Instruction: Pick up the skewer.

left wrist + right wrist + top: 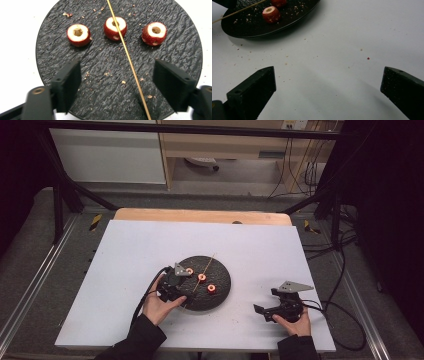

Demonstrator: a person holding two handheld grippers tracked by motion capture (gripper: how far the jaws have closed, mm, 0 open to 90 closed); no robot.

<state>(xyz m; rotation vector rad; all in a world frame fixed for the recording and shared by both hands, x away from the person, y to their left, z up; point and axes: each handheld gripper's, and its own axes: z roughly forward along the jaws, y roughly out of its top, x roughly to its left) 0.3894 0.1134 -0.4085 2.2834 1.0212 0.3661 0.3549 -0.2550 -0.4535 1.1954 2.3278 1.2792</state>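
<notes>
A round black textured plate holds three red cored fruit pieces in a row, each with a pale cut top and a hole. A thin wooden skewer lies across the plate and over the middle piece. My left gripper hovers over the plate's near left part; its jaws stand apart with the skewer running between them, untouched by either pad. My right gripper is open above bare table to the right of the plate, with nothing between its jaws.
The white board lies on a wooden table. Crumbs are scattered over the plate and on the board beside it. Black cables trail off the right edge. Frame bars stand at both far corners.
</notes>
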